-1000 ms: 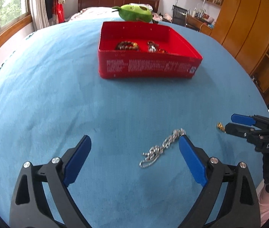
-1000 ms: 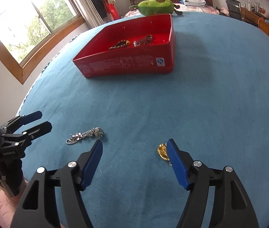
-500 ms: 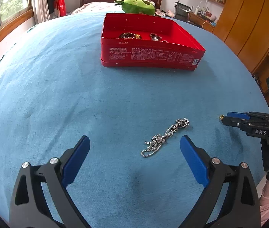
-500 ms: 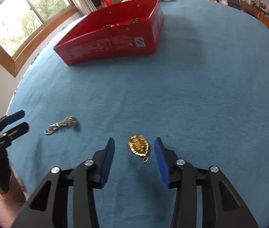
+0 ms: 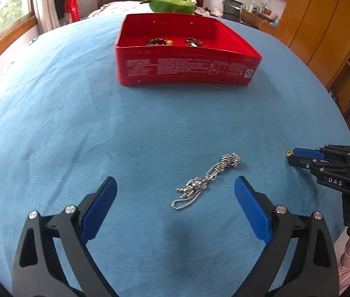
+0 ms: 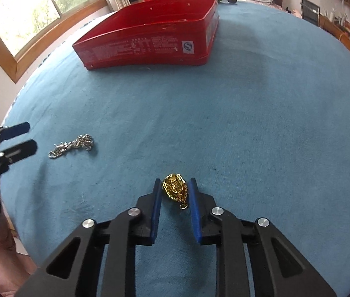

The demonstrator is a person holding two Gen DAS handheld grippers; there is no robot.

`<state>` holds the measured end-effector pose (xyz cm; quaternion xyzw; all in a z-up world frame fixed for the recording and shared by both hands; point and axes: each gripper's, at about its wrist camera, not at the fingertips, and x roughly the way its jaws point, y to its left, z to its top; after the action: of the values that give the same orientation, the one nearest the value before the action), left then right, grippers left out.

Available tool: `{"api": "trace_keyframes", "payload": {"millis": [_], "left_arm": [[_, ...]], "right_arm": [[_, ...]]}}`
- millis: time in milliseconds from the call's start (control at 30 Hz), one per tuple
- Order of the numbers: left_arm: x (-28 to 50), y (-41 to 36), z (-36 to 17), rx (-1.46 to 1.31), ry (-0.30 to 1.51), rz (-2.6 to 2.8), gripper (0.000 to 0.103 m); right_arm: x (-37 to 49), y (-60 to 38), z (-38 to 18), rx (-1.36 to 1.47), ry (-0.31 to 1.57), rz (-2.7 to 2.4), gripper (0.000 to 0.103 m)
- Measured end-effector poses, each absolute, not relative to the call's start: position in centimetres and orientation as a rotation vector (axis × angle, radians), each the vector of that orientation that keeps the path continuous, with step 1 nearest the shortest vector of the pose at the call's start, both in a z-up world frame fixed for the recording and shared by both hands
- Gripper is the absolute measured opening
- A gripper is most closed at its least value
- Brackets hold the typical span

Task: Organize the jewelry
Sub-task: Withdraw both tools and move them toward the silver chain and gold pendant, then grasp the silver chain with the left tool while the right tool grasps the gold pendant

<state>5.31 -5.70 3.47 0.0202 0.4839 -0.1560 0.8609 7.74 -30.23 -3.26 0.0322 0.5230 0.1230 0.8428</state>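
A gold pendant (image 6: 175,188) lies on the blue cloth between the blue pads of my right gripper (image 6: 175,180). Its jaws are closing and flank the pendant closely on both sides, without visibly pressing it. A silver chain (image 5: 206,179) lies bunched on the cloth just ahead of my left gripper (image 5: 175,179), which is wide open and holds nothing. The chain (image 6: 72,146) sits to the right of the left gripper (image 6: 27,136) in the right wrist view. Further back stands a red tin (image 5: 187,66) with a beaded bracelet (image 5: 159,42) and a metal piece (image 5: 194,42) inside.
A green plush toy (image 5: 171,3) lies behind the tin at the far edge of the blue cloth (image 5: 51,123). Wooden wardrobes (image 5: 323,24) stand to the right, a window (image 6: 38,7) to the left. The right gripper (image 5: 289,156) shows at the cloth's right edge.
My right gripper's jaws have narrowed from wide apart to close around the gold pendant, and it has sunk a little toward the cloth. The left gripper stays open over the chain.
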Motion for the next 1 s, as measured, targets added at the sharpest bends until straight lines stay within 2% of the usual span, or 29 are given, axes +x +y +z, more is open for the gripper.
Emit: {"api": "trace_keyframes", "payload": {"millis": [367,500,533,567,600,633,733,767,800,867,1000], "left_arm": [[7.5,-9.9,1.7,0.140,1.072,-0.412,0.095],[7.9,-11.0,1.0,0.163,1.099,-0.448,0.092],[8.0,-11.1,0.8,0.165,1.107,-0.457,0.088],[8.0,-11.4,0.4,0.173,1.127,-0.478,0.074],[8.2,-11.6,0.2,0.180,1.148,-0.496,0.069],[8.1,-11.9,0.0,0.200,1.146,-0.499,0.069],[7.9,-12.2,0.0,0.236,1.132,-0.512,0.052],[7.8,-12.2,0.0,0.237,1.130,-0.518,0.041],[7.8,-12.1,0.0,0.236,1.129,-0.525,0.024],[8.0,-11.8,-0.1,0.229,1.131,-0.535,0.009],[8.0,-11.2,-0.1,0.193,1.124,-0.536,0.007]], "right_arm": [[7.3,-31.3,-3.1,0.138,1.113,0.272,0.021],[7.7,-31.0,-3.4,0.146,1.115,0.272,0.021],[7.7,-31.1,-3.4,0.147,1.116,0.271,0.021],[7.8,-31.2,-3.4,0.149,1.117,0.271,0.021],[7.8,-31.2,-3.4,0.152,1.118,0.270,0.021],[7.9,-31.2,-3.4,0.154,1.119,0.269,0.021],[7.9,-31.3,-3.5,0.157,1.119,0.268,0.021],[8.0,-31.3,-3.5,0.158,1.120,0.267,0.021],[8.0,-31.4,-3.4,0.160,1.120,0.267,0.021],[8.1,-31.4,-3.4,0.163,1.121,0.266,0.021],[8.1,-31.5,-3.3,0.168,1.123,0.270,0.021]]}}
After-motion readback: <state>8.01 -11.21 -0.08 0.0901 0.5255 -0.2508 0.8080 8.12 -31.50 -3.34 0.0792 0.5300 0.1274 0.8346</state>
